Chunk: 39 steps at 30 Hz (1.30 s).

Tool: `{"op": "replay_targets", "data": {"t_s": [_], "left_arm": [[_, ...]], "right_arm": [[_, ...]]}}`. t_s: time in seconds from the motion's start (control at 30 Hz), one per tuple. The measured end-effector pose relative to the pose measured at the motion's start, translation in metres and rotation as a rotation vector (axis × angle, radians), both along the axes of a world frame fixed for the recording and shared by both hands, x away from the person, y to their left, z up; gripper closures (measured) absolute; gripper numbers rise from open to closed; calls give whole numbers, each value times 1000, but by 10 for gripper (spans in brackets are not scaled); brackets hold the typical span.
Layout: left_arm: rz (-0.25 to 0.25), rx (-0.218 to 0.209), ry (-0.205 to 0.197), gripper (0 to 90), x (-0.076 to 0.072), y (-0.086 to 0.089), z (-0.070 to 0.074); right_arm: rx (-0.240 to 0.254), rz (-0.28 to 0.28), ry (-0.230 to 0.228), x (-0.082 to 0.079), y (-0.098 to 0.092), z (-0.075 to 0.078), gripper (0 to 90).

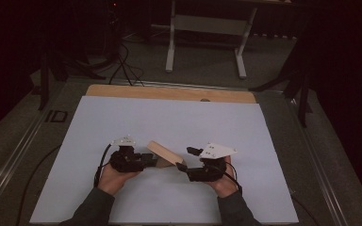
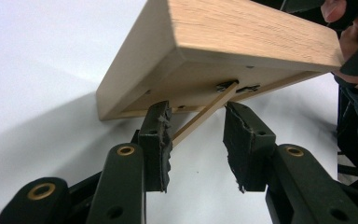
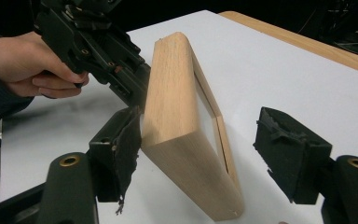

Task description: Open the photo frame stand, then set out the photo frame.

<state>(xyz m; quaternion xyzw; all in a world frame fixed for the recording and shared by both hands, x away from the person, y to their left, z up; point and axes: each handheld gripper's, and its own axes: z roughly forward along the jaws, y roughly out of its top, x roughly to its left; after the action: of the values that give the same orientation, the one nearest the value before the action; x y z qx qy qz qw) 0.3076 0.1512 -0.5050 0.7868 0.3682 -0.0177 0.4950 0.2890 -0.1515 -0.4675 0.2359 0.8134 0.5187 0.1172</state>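
Both grippers flank the tilted wooden frame (image 1: 161, 153) near the sheet's (image 1: 122, 113) front edge: left gripper (image 1: 152, 160) half-open around its stand stick (image 2: 200, 117), right gripper (image 1: 183, 159) wide open, holding nothing.

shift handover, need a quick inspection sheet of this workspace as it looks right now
surface: white sheet over a wooden table, bare apart from the work.
job's things: wooden picture frame tilted up off the sheet, thin wooden stand strut hanging from its back.
clutter: nothing seen.
grippers: left tool with its pads on either side of the strut, a gap showing; right tool open, frame between its pads, one pad close against the frame's edge.
cables: one trailing from each tool; more on the floor behind.
surroundings: dark room, white table legs, carpet.
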Motion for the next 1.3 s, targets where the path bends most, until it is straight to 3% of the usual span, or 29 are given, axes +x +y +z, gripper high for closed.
{"op": "replay_targets", "data": {"t_s": [0.27,0.4,0.6,0.8,1.0,1.3], "left_arm": [[-7,5,-22,624,-2,-3,5],[-6,5,-25,635,-2,-3,6],[2,9,-33,648,-1,-2,7],[12,20,-36,666,-1,-5,6],[32,35,-45,709,-1,-6,7],[63,103,-54,842,1,-14,8]], "right_arm": [[42,29,-6,-1,-4,4,340],[111,40,-3,-2,-11,8,376],[174,-21,19,4,-19,7,480],[124,-114,53,12,-16,0,637],[61,-145,78,17,-6,-11,862],[19,-129,113,21,5,-23,894]]}}
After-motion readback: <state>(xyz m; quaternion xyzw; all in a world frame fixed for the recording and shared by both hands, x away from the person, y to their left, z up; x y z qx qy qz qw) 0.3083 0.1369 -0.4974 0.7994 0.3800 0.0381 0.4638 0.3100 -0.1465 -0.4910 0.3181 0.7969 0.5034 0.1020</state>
